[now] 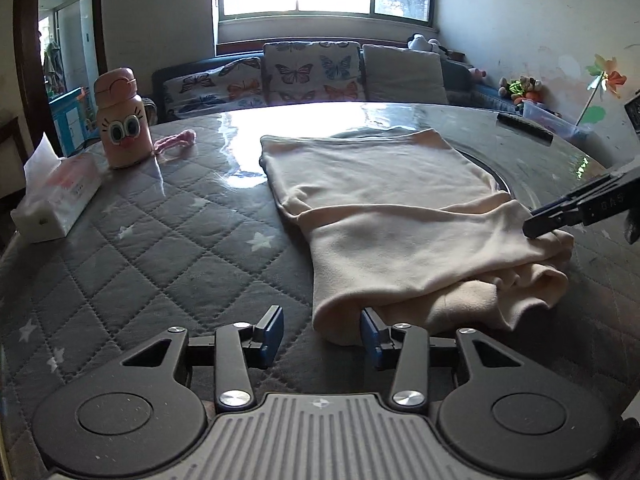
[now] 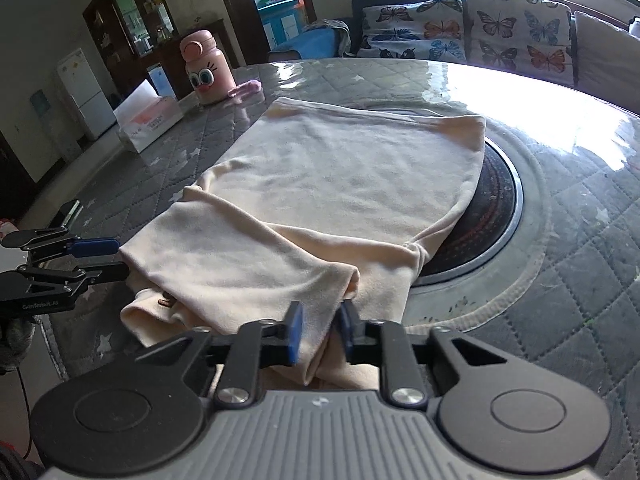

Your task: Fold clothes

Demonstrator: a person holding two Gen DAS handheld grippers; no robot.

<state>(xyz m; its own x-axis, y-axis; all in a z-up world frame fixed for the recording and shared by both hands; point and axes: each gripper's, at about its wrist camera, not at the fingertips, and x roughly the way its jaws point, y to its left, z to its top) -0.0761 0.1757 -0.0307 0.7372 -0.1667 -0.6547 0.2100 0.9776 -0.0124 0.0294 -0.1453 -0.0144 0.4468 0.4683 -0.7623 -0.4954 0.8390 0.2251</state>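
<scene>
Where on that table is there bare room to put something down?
Quilted cover is bare between the tissue box and the cream garment. Crowded by the pink bottle and around the round hotplate.

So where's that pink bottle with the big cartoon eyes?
The pink bottle stands upright at the table's far left in both views, between the tissue box and a pink strap, well clear of the cream garment.
</scene>
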